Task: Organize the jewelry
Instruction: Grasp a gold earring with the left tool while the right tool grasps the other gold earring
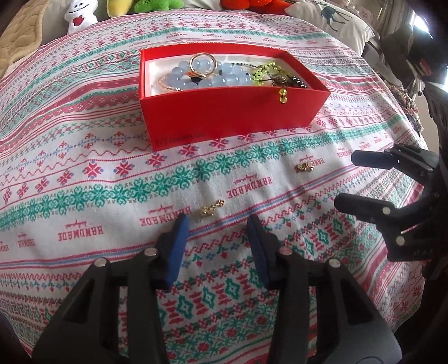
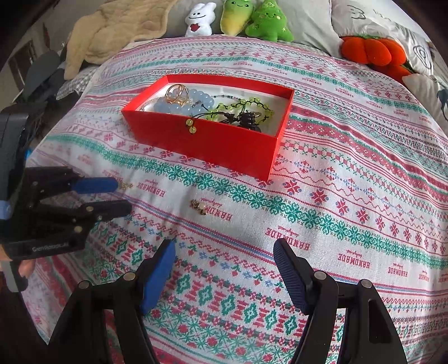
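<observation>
A red box (image 1: pixel 224 120) (image 2: pixel 212 142) stands on the patterned cloth and holds a pale blue bead bracelet (image 1: pixel 196 75), gold rings (image 2: pixel 176 92) and a green bead string (image 2: pixel 240 105) that hangs over its front wall. Two small gold pieces lie loose on the cloth in front of the box. One gold piece (image 1: pixel 212 209) (image 2: pixel 126 185) lies just ahead of my left gripper (image 1: pixel 217 224) (image 2: pixel 121 196), whose jaws stand apart with nothing between the pads. The other gold piece (image 1: pixel 304 167) (image 2: pixel 199 207) lies ahead of my right gripper (image 2: pixel 224 249) (image 1: pixel 355 179), which is wide open and holds nothing.
The cloth (image 2: pixel 336 196) covers a bed. Plush toys (image 2: pixel 252 19), an orange plush (image 2: pixel 369 53) and pillows (image 2: pixel 308 22) line the far edge. A beige blanket (image 2: pixel 112 30) lies at the back left. A person's fingers (image 2: pixel 25 268) hold the left gripper's handle.
</observation>
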Demonstrator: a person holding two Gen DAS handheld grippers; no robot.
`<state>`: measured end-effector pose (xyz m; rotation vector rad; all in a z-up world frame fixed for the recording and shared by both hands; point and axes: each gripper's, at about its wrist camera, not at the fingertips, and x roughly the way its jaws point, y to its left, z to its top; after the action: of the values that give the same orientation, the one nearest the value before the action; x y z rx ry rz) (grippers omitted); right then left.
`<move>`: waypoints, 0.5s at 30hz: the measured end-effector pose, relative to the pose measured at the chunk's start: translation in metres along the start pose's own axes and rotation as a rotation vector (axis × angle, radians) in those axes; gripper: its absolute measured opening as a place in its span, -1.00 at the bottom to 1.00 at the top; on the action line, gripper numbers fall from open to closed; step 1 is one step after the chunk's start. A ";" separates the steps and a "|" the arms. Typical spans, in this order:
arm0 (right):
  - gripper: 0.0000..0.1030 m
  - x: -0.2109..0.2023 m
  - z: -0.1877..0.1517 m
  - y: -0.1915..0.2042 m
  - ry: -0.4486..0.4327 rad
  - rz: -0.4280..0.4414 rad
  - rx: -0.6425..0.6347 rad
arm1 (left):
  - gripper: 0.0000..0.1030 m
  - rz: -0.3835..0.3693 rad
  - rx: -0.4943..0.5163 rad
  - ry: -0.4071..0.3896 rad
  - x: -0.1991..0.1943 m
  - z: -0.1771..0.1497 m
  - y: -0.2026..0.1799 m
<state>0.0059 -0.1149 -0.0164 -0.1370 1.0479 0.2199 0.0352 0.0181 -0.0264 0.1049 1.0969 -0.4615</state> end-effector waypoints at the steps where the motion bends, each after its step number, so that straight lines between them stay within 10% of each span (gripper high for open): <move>1: 0.43 0.000 0.000 0.000 0.001 0.000 0.002 | -0.15 0.005 0.004 -0.001 0.001 0.001 0.000; 15: 0.43 0.000 0.000 0.000 0.003 -0.008 0.005 | -0.75 0.064 0.057 -0.014 0.008 0.006 -0.009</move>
<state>0.0060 -0.1152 -0.0169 -0.1363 1.0503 0.2099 0.0391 0.0057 -0.0294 0.1862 1.0641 -0.4351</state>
